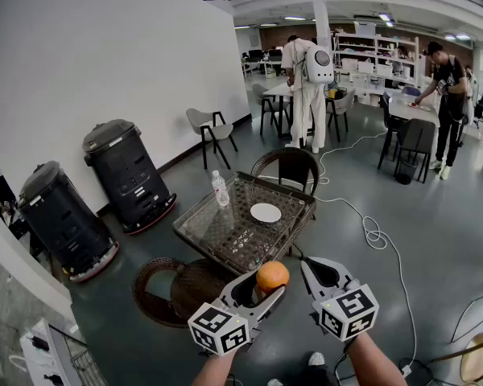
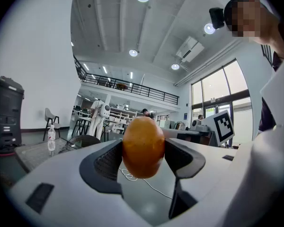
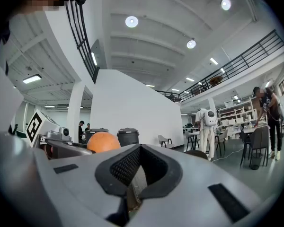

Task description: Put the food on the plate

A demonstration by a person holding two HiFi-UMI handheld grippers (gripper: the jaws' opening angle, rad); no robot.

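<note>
Head view: the left tongs (image 1: 267,285) grasp the orange (image 1: 273,275), short of the plate (image 1: 266,212), which lies straight ahead on the worktop (image 1: 219,238).
Left gripper view: both pads (image 2: 109,161) press the orange.
Right gripper view: the right tongs (image 3: 139,149) are clenched and empty.

Water bottle (image 1: 220,188) upright on glass-topped wicker table (image 1: 225,240)

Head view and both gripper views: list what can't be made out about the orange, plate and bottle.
Orange: gripped sides, left gripper view, covered by tongs of the left gripper.
Plate: missing from both gripper views; head view, too small for detail.
Bottle: label, head view, too small.
</note>
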